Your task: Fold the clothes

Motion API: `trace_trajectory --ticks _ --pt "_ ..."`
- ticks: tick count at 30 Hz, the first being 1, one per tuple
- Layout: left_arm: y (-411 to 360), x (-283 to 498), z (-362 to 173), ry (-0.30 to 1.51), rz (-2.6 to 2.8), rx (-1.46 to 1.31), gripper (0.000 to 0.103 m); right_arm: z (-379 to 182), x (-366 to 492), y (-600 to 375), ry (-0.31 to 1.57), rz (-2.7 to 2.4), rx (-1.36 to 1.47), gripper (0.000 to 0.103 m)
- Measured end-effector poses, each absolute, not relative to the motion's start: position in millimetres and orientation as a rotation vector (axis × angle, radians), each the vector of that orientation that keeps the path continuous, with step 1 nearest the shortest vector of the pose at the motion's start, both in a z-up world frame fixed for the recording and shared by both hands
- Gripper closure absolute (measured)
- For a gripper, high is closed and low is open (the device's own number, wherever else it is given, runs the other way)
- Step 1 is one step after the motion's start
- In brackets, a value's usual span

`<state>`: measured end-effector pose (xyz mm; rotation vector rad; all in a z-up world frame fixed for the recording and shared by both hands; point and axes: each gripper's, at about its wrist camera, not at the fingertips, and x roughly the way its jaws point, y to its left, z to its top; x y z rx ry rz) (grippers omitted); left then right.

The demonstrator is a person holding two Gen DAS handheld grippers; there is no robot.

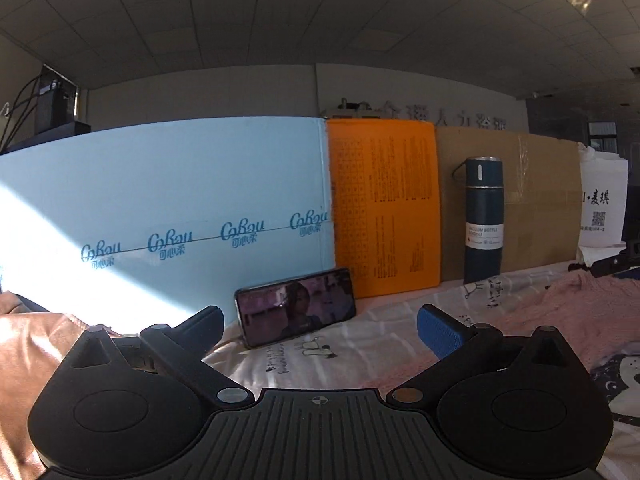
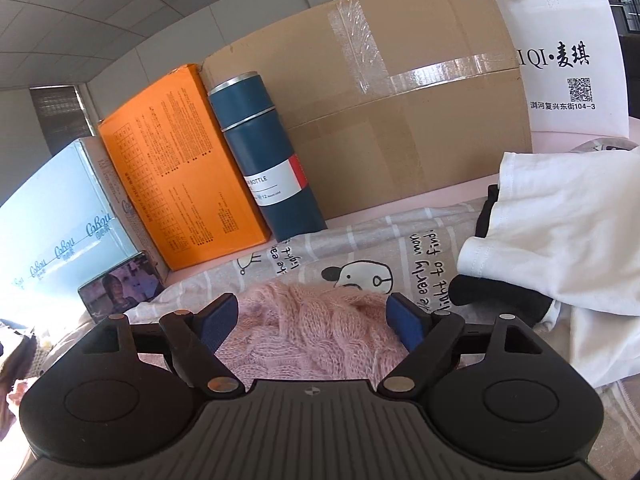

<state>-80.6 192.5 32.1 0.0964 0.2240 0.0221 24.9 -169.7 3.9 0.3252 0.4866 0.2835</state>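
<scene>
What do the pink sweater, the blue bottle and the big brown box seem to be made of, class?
Sweater: soft, fuzzy knit, probably wool or acrylic; cable stitches and a hairy surface show.
Bottle: likely metal with matte blue paint; bare silvery rims show at the cap, and it carries a paper-like label.
Box: plain matte cardboard, sealed with glossy clear tape.

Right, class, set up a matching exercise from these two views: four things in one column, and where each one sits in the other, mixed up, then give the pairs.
Things:
1. phone
2. blue flask
3. pink sweater
4. white shirt

Places:
A. lying between the open jaws of the right gripper
B. standing upright against the brown cardboard box
C. leaning on the pale blue box
D. draped over a black garment, right of the sweater

Pairs: 1-C, 2-B, 3-A, 4-D
</scene>
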Motion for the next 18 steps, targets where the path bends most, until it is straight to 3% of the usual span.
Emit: trace_trajectory --ticks 9,18 --pt "133 -23 14 0.396 -0.235 0.270 0.000 4 23 -168 0.451 0.402 0.308 0.018" --pt "116 -24 -25 0.504 -0.183 0.377 0.000 -3 28 -155 0.430 0.395 0.266 0.018"
